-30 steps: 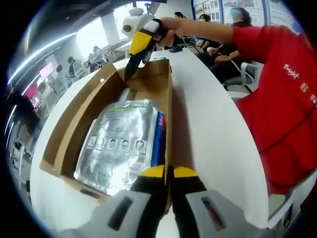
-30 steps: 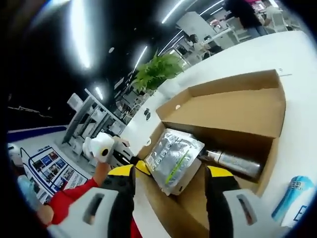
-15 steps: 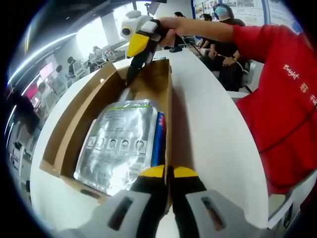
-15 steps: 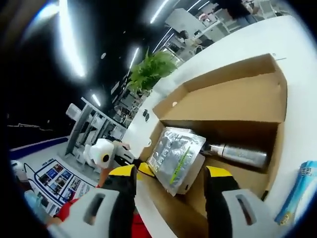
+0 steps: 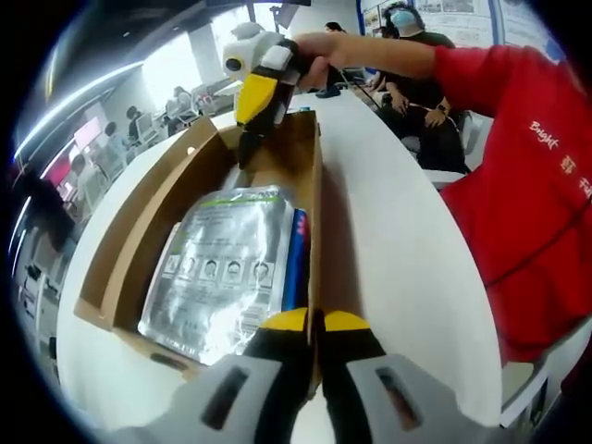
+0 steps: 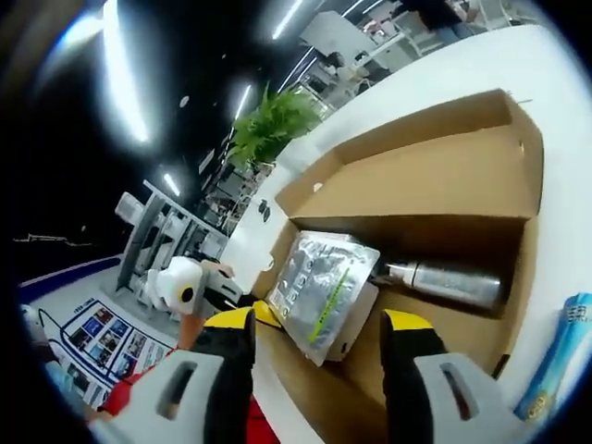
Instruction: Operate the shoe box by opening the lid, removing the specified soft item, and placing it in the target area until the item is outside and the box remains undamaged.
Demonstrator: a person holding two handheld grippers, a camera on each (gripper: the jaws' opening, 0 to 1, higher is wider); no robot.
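The brown cardboard shoe box (image 5: 139,236) lies open on the white table, its lid (image 6: 416,180) folded back flat. Inside it, a silver foil pouch (image 5: 227,268) with a green stripe rests on a blue-edged pack (image 5: 298,254). A silver bottle (image 6: 449,282) lies beside the pouch (image 6: 319,287) at the box's end. My left gripper (image 5: 314,319) is shut on the top edge of the box's near side wall. My right gripper (image 6: 317,324) is open above the box's end, jaws wide apart. In the left gripper view the right gripper (image 5: 245,153) dips into the far end.
A person's red sleeve (image 5: 518,185) reaches over the table's right side (image 5: 398,250). A blue packet (image 6: 555,356) lies on the table outside the box. Seated people (image 5: 416,102) are at the back, and a green plant (image 6: 268,125) stands beyond the table.
The right gripper has tilted and sunk a little lower into the box's far end. The left gripper and the box have stayed still.
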